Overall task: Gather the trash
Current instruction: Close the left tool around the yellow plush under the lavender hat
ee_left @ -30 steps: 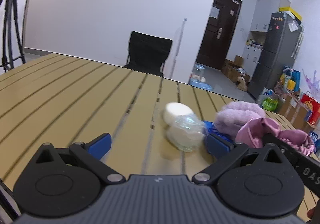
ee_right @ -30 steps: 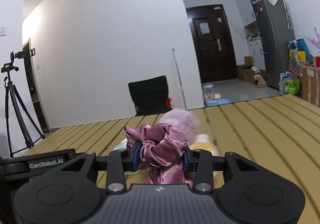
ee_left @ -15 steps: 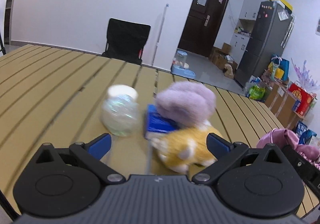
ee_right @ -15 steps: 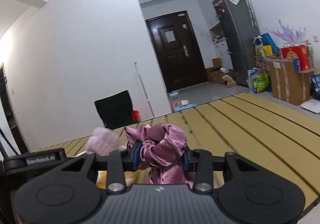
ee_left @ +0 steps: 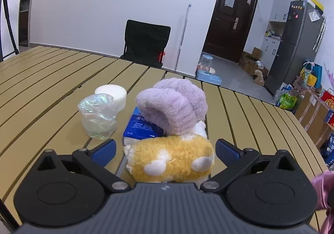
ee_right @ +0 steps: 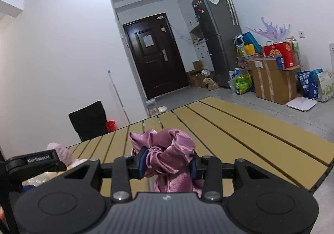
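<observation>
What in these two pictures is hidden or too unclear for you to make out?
- Blue packet, left wrist view: mostly covered by the purple fluffy item; its print is too small to read.
- Yellow plush, left wrist view: its near side is hidden behind the left gripper, so its shape stays unclear.
- Pink satin cloth, right wrist view: clamped in the right gripper; its lower part is hidden behind the gripper body.
- No trash bin appears in either view.

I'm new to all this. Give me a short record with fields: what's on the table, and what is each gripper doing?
surface: slatted tan table
left gripper: open, fingers either side of a yellow plush toy, not pressing it
right gripper: shut on a pink satin scrunchie
pile: purple fluffy headband lying on a blue tissue pack
nearby: crumpled clear plastic cup, white round block behind it
</observation>
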A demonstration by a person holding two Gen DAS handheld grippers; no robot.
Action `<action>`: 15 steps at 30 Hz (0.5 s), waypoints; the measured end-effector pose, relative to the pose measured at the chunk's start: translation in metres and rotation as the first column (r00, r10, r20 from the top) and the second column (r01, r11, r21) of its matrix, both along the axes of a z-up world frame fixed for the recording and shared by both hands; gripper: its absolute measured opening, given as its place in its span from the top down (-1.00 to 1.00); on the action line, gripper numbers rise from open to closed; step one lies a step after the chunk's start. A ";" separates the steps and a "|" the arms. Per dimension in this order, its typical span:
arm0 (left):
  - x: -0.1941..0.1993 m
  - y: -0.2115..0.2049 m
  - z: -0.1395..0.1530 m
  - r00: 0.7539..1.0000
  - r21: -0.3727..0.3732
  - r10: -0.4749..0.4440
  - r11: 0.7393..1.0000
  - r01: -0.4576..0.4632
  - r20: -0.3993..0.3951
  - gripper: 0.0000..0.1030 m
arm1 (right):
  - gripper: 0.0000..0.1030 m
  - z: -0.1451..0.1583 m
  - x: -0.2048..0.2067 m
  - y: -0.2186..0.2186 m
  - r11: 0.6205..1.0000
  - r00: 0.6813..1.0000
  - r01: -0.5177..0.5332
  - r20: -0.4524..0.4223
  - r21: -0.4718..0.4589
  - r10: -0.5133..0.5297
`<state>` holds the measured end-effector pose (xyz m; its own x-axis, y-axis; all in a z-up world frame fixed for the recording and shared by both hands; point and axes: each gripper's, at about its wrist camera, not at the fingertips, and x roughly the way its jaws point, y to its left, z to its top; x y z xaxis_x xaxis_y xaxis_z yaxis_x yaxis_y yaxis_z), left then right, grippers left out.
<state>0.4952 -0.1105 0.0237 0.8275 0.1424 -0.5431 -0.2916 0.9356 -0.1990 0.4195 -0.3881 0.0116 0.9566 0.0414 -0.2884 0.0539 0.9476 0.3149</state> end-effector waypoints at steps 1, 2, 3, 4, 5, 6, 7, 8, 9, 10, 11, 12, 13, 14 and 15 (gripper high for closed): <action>0.004 -0.001 -0.001 1.000 0.002 0.004 1.000 -0.004 -0.007 -1.00 | 0.27 0.000 -0.001 -0.002 1.000 1.000 0.003 0.000 -0.001 -0.003; 0.008 -0.003 -0.003 1.000 0.010 0.014 1.000 -0.014 -0.019 -1.00 | 0.27 0.000 -0.001 -0.004 1.000 1.000 0.008 0.002 -0.003 -0.008; 0.011 -0.005 -0.003 0.999 0.024 0.035 0.999 -0.034 -0.034 -1.00 | 0.27 0.000 -0.002 -0.005 1.000 1.000 0.012 0.004 -0.004 -0.012; 0.014 -0.007 -0.005 0.997 0.042 0.065 0.997 -0.063 -0.041 -1.00 | 0.27 0.000 -0.002 -0.006 1.000 1.000 0.015 0.005 -0.004 -0.015; 0.016 -0.008 -0.005 0.996 0.053 0.085 0.995 -0.083 -0.035 -1.00 | 0.27 -0.001 -0.001 -0.007 1.000 1.000 0.017 0.006 -0.002 -0.017; 0.018 -0.012 -0.004 0.993 0.071 0.109 0.992 -0.107 -0.035 -1.00 | 0.27 -0.001 -0.002 -0.008 1.000 1.000 0.017 0.005 0.000 -0.017; 0.021 -0.017 -0.003 0.992 0.090 0.122 0.989 -0.118 -0.035 -1.00 | 0.27 -0.002 -0.001 -0.008 1.000 1.000 0.018 0.004 0.000 -0.018; 0.024 -0.021 -0.003 0.992 0.108 0.124 0.987 -0.119 -0.039 -1.00 | 0.27 -0.003 0.000 -0.007 1.000 1.000 0.019 0.001 -0.002 -0.019; 0.027 -0.025 -0.004 0.992 0.120 0.116 0.987 -0.110 -0.047 -1.00 | 0.27 -0.003 0.001 -0.006 1.000 1.000 0.018 -0.002 -0.004 -0.018; 0.030 -0.026 -0.007 0.992 0.123 0.113 0.987 -0.105 -0.057 -1.00 | 0.27 -0.003 0.002 -0.004 1.000 1.000 0.017 -0.004 -0.005 -0.017; 0.032 -0.026 -0.010 0.991 0.114 0.112 0.988 -0.104 -0.069 -1.00 | 0.27 -0.004 0.003 -0.004 1.000 1.000 0.014 -0.005 -0.007 -0.014; 0.034 -0.024 -0.012 0.990 0.096 0.114 0.990 -0.105 -0.083 -1.00 | 0.27 -0.004 0.003 -0.003 1.000 1.000 0.013 -0.006 -0.010 -0.013; 0.036 -0.022 -0.015 0.988 0.083 0.122 0.990 -0.115 -0.094 -1.00 | 0.27 -0.005 0.003 -0.003 1.000 1.000 0.013 -0.007 -0.013 -0.013; 0.037 -0.021 -0.016 0.986 0.076 0.133 0.989 -0.125 -0.099 -1.00 | 0.27 -0.005 0.003 -0.001 1.000 1.000 0.012 -0.009 -0.015 -0.012; 0.039 -0.019 -0.018 0.985 0.066 0.136 0.989 -0.130 -0.106 -1.00 | 0.27 -0.006 0.004 -0.001 1.000 1.000 0.011 -0.011 -0.017 -0.011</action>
<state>0.5345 -0.1292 0.0059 0.7346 0.2811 -0.6175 -0.4312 0.8961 -0.1051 0.4231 -0.3892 0.0054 0.9537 0.0257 -0.2996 0.0680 0.9522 0.2980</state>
